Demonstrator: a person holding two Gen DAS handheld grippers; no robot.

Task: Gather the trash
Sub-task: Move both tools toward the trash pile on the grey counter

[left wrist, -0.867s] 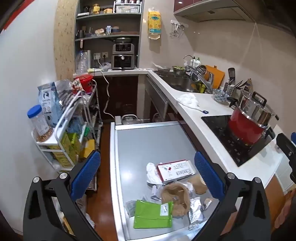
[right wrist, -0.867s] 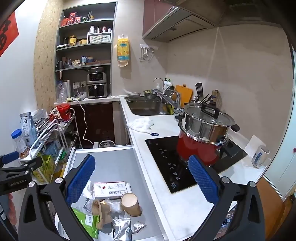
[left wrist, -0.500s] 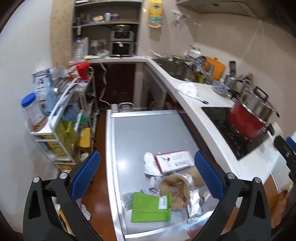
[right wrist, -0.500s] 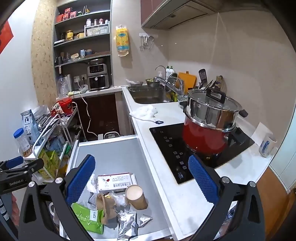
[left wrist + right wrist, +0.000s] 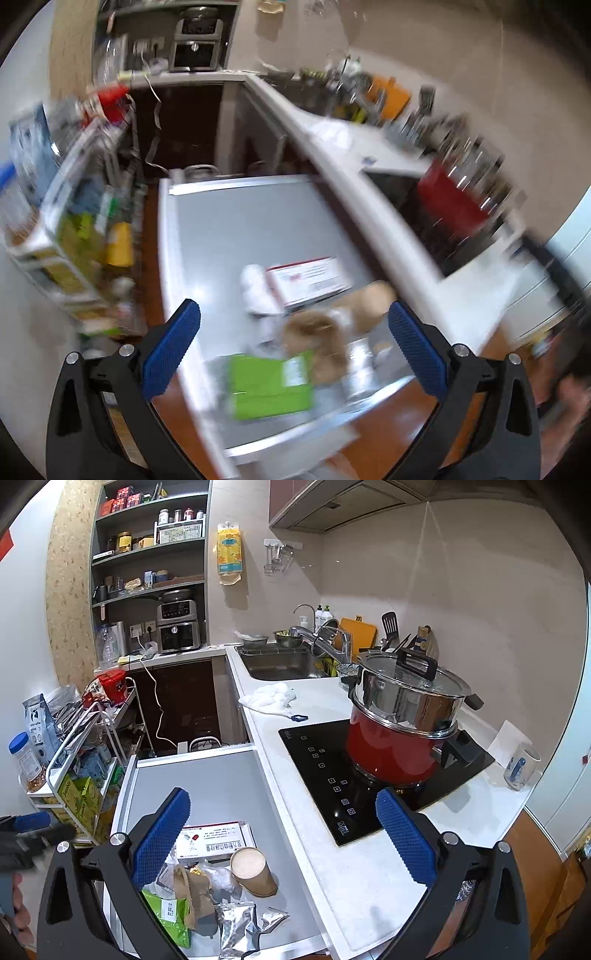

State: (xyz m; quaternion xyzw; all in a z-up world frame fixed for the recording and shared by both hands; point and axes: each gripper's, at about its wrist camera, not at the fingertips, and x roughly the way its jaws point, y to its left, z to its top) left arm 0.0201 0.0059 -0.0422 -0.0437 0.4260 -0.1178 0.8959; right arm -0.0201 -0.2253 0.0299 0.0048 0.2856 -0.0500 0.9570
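Observation:
A pile of trash lies at the near end of a grey table point(image 5: 221, 782): a white and red box point(image 5: 216, 840), a brown paper cup point(image 5: 253, 871), a crumpled brown paper bag point(image 5: 192, 890), a green pouch point(image 5: 170, 915) and silver foil packets point(image 5: 236, 921). In the blurred left wrist view the green pouch point(image 5: 269, 384), the box point(image 5: 308, 280) and the brown bag point(image 5: 321, 339) show between the fingers. My left gripper point(image 5: 291, 354) is open and empty above the pile. My right gripper point(image 5: 282, 840) is open and empty, above the table's right edge.
A white counter point(image 5: 354, 871) runs along the right with a black cooktop point(image 5: 332, 775), a red pot with a steel pot on top point(image 5: 399, 723), a mug point(image 5: 521, 768) and a sink point(image 5: 280, 664). A wire rack cart point(image 5: 81, 760) stands left of the table.
The left gripper has tilted down and moved toward the trash pile, blurring its view. The right gripper has moved slightly closer to the table. Both stay open.

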